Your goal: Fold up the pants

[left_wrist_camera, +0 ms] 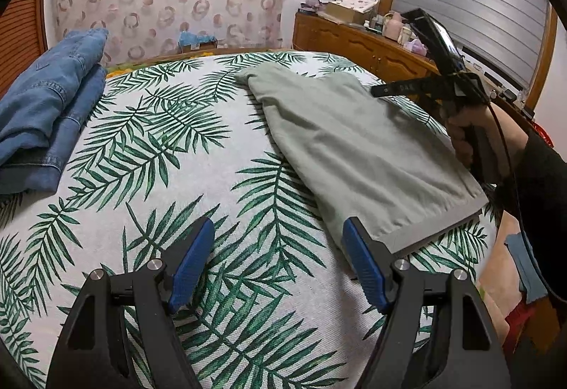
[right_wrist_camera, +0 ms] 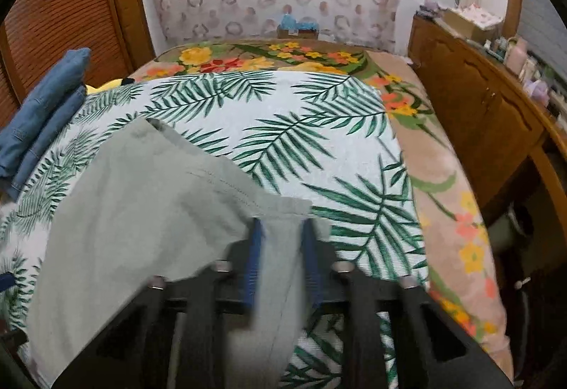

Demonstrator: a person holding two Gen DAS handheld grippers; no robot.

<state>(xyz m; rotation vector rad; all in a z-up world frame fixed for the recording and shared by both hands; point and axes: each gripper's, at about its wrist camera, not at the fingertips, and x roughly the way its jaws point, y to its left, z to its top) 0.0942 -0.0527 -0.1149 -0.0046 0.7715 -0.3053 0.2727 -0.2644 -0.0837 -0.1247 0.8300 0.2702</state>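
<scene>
Pale green pants [left_wrist_camera: 358, 155] lie on the palm-leaf bedspread [left_wrist_camera: 198, 155], folded lengthwise, their hem band near my left gripper's right finger. My left gripper [left_wrist_camera: 278, 265] is open and empty, low over the bedspread just left of the hem. My right gripper [right_wrist_camera: 281, 257] is shut on a fold of the green pants [right_wrist_camera: 141, 211] and lifts that edge off the bed. In the left wrist view the right gripper [left_wrist_camera: 386, 90] is over the pants' right side, held by a hand.
Folded blue jeans [left_wrist_camera: 46, 112] lie at the bed's left edge, also in the right wrist view [right_wrist_camera: 39, 119]. A wooden dresser [left_wrist_camera: 358, 41] with clutter stands right of the bed. A floral blanket [right_wrist_camera: 450, 211] lies under the bedspread at the right.
</scene>
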